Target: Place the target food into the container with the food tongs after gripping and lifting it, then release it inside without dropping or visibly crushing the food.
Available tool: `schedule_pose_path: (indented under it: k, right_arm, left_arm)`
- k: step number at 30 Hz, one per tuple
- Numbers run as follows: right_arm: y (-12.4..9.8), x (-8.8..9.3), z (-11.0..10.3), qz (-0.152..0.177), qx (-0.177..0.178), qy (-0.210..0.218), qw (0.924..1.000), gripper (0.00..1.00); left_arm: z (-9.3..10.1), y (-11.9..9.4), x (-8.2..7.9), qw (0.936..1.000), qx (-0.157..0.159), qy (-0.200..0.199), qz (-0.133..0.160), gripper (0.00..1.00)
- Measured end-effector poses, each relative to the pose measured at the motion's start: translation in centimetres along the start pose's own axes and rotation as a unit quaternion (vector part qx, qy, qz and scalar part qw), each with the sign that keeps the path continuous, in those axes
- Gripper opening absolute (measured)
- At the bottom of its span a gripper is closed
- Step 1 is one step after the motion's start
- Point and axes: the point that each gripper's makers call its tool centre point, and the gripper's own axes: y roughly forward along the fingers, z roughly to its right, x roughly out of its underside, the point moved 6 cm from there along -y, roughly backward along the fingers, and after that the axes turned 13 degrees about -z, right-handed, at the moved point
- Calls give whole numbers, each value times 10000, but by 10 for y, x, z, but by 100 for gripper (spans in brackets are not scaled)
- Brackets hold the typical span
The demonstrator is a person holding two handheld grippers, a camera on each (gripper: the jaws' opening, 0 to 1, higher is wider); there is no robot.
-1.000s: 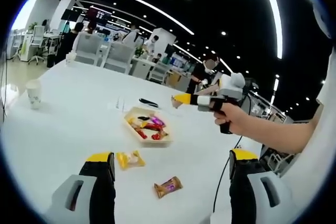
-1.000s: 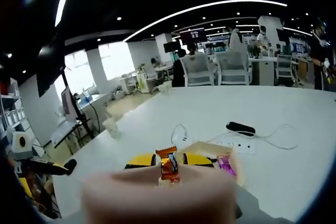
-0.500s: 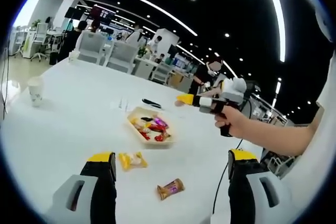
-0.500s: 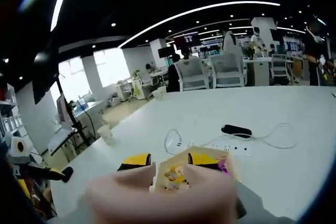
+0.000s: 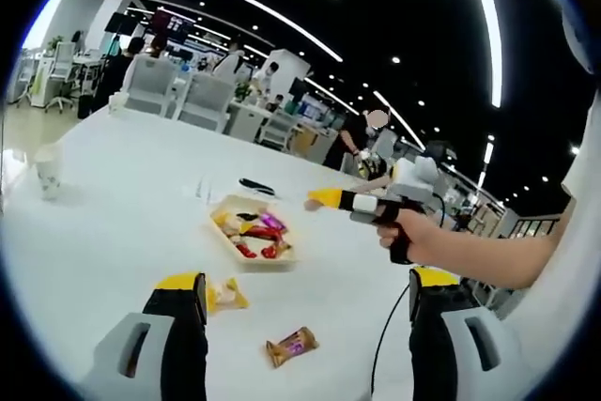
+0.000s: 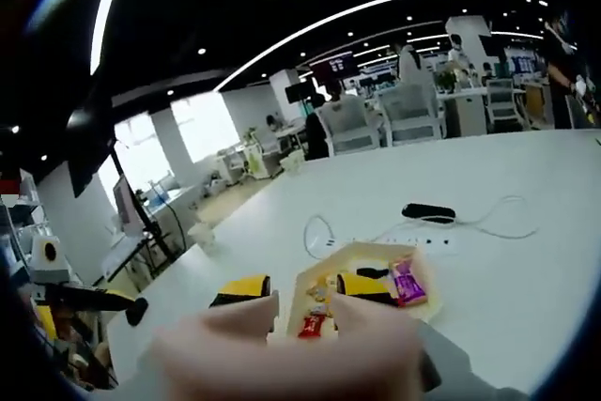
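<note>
The right gripper point(image 6: 301, 290) is held with jaws apart and empty above the shallow tan tray point(image 6: 424, 300) of glossy wrapped candies point(image 6: 407, 280). The left gripper point(image 5: 305, 307) is spread wide, empty.

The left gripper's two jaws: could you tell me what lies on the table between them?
In the left gripper view, a brown wrapped candy lies on the white table between them.

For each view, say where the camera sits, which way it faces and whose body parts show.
Left gripper view: rides the left hand-held gripper, facing across the white table at the tray; the person's hand holds the right hand-held gripper.
Right gripper view: rides the right hand-held gripper, looking down onto the tray; a blurred hand shows.
Shared: tray, table.
</note>
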Motion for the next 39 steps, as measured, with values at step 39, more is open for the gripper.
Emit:
schedule_pose_path:
  k: [39]
  right_arm:
    - [-34, 27, -27, 179, -254, -10, 9995, 30]
  left_arm:
    - [42, -6, 18, 9995, 71, 300, -88, 90]
